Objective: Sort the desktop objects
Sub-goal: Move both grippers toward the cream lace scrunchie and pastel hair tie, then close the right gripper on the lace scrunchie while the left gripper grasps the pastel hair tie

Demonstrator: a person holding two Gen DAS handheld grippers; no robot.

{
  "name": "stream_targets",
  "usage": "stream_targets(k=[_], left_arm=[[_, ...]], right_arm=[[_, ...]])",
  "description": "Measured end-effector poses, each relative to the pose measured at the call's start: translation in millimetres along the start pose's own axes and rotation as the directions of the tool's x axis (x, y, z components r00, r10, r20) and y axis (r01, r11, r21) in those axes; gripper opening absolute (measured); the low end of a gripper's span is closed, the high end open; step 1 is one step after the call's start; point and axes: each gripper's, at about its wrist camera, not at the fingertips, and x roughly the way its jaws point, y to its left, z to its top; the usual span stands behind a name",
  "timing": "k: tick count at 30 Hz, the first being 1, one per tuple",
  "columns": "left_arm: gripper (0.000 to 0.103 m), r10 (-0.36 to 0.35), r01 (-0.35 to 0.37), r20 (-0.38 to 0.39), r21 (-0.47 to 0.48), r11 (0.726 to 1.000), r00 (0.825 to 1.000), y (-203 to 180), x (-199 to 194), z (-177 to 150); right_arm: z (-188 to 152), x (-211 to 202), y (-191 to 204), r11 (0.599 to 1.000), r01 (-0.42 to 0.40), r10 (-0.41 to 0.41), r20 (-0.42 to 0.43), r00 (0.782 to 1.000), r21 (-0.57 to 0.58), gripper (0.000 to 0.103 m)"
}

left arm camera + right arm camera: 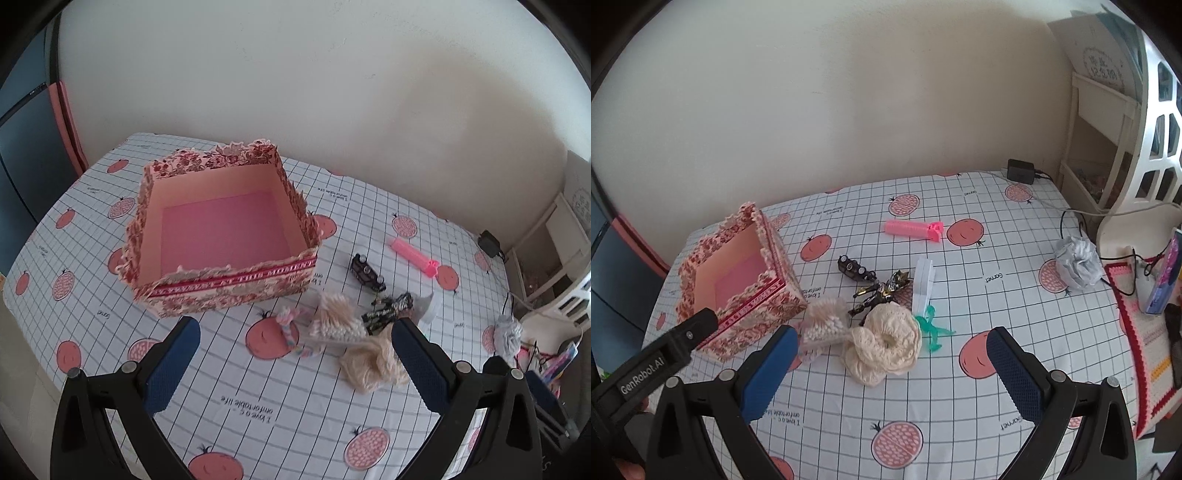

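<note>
One bench [960, 398], covered in a white grid-pattern cloth printed with pink fruit, carries everything, and it stands against a plain cream wall [849, 92]. The largest thing on it is a square floral box [221, 236] with a pink inside, open at the top and holding nothing, set towards the bench's left side with its far corner near the wall edge. Just beside the box's near right corner lies a cluster of small things: a cream crocheted scrunchie [886, 343], touching a fluffy beige knitted piece [827, 317] on its left; a pastel twisted hair tie [291, 332] beside that piece; a white folded card [923, 280] behind the scrunchie; a green plastic figure [932, 330] at the scrunchie's right; a black-and-gold toy figure [882, 290] and a black hair clip [854, 268] farther back. A pink hair roller [912, 228] lies apart, towards the far edge. A grey crumpled ball [1076, 264] sits alone near the bench's right edge, and a black power adapter [1021, 171] rests at the far right corner.

The left gripper [295, 350] hovers over the near edge, its blue-padded jaws spread wide and empty, framing the cluster. The right gripper [890, 350] hovers likewise, jaws released and gripping nothing, the scrunchie between them.
</note>
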Motion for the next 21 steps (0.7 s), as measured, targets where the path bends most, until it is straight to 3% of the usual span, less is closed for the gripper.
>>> stream_targets(k=[11,15,21], left_arm=[[0.103,-0.083,0.084,0.030,-0.029,0.996,0.996,-42,6,50],[0.103,-0.109,0.109,0.019,0.005,0.994,0.994,-64,9,61],[0.103,-0.115,0.114,-0.017,-0.013,0.993,0.993,-71,30,56]], right_arm=[[36,26,-18,0.997,0.019,-0.019,-0.006,1.000,0.068,0.103],[44,34,-27,0.996,0.028,-0.026,-0.022,0.999,0.080,0.103],[50,48,-36,0.996,0.030,-0.027,-0.037,0.999,0.083,0.103]])
